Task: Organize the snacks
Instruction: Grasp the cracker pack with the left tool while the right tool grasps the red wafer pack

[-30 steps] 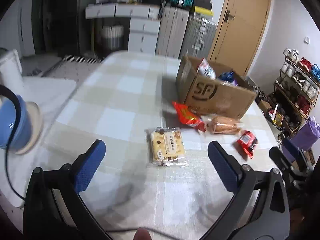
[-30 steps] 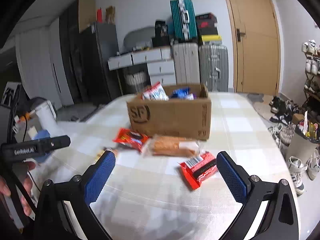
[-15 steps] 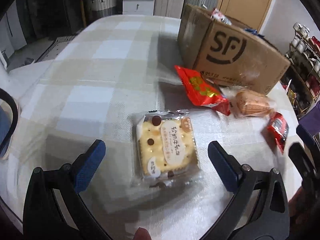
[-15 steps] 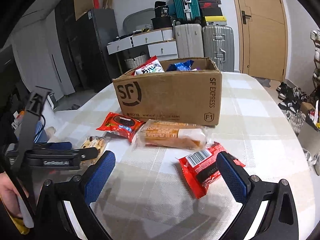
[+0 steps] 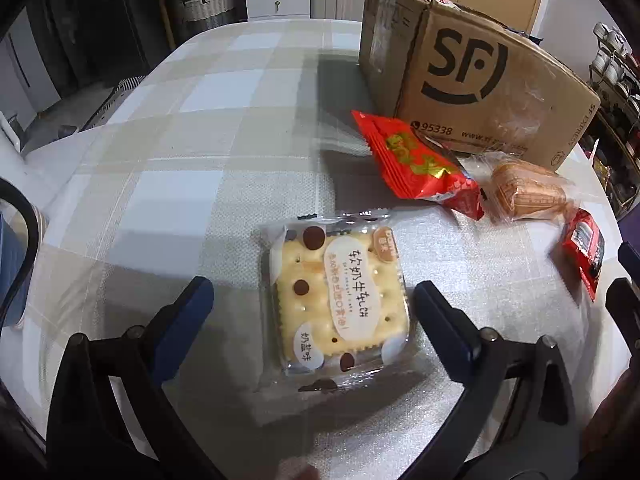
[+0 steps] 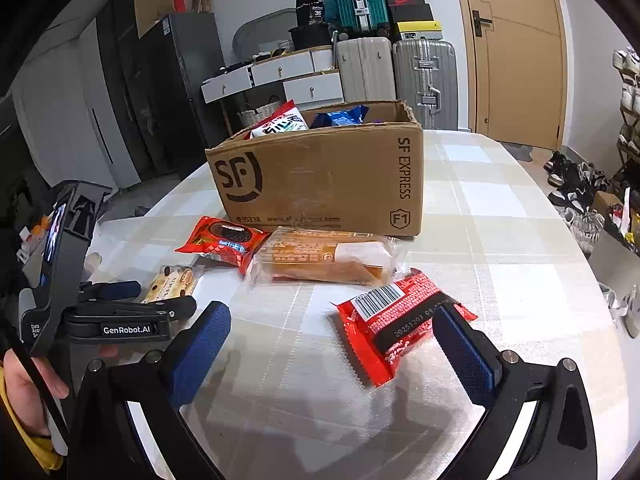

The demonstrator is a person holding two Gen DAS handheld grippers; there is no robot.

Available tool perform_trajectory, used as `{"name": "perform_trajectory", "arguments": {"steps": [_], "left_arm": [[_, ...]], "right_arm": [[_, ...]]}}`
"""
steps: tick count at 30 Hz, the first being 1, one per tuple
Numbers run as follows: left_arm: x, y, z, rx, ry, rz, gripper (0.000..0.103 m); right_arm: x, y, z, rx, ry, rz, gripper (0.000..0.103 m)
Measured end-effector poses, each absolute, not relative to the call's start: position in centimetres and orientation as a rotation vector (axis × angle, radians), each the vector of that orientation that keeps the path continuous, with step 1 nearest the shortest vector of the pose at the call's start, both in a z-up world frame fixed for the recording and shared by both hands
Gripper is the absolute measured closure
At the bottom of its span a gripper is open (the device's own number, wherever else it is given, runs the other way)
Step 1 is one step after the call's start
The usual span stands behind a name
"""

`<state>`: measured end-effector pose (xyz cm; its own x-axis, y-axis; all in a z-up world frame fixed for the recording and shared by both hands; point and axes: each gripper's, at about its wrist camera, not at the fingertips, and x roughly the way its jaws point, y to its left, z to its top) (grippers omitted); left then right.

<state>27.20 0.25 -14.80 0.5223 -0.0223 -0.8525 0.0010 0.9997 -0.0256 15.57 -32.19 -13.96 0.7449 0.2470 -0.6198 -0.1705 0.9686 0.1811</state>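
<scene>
A clear cracker packet (image 5: 336, 300) lies flat on the checked tablecloth, between the fingers of my open left gripper (image 5: 312, 300), which is low over it. It also shows in the right wrist view (image 6: 172, 282). My right gripper (image 6: 332, 344) is open around a red barcode packet (image 6: 396, 332), also visible in the left wrist view (image 5: 584, 244). A red cookie packet (image 6: 222, 242) and a clear-wrapped bread (image 6: 328, 258) lie in front of the SF cardboard box (image 6: 320, 184), which holds several snacks.
The table edge (image 6: 580, 264) curves away on the right, with shoes on the floor beyond. Suitcases (image 6: 400, 64) and drawers stand behind the table. A blue and white object (image 5: 12, 256) sits at the table's left edge.
My left gripper has moved forward and down, so the cracker packet now lies between its fingers. My right gripper has moved closer, its fingers now around the red barcode packet.
</scene>
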Motion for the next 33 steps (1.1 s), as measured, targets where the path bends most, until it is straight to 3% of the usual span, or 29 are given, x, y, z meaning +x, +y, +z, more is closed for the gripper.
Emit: {"name": "perform_trajectory", "arguments": {"steps": [1, 2, 3, 5, 24, 33], "left_arm": [[27.1, 0.4, -14.7, -0.026, 1.018, -0.011, 0.009], [27.0, 0.5, -14.6, -0.028, 1.012, -0.011, 0.019], [27.0, 0.5, -14.3, -0.026, 1.005, -0.017, 0.037], [26.4, 0.4, -13.9, -0.021, 1.005, -0.029, 0.047], [22.7, 0.7, -13.1, -0.111, 1.035, -0.171, 0.048], [21.8, 1.3, -12.0, -0.167, 1.026, -0.231, 0.048]], "right_arm": [[15.6, -32.3, -14.0, 0.114, 0.698, 0.226, 0.0], [15.6, -32.3, -14.0, 0.114, 0.701, 0.223, 0.0], [15.6, -32.4, -14.1, 0.116, 0.703, 0.221, 0.0], [15.6, -32.6, -14.1, 0.118, 0.705, 0.216, 0.0], [18.6, -35.5, -16.9, 0.205, 0.915, 0.141, 0.001], [20.9, -34.5, -17.4, 0.072, 0.945, 0.138, 0.001]]}}
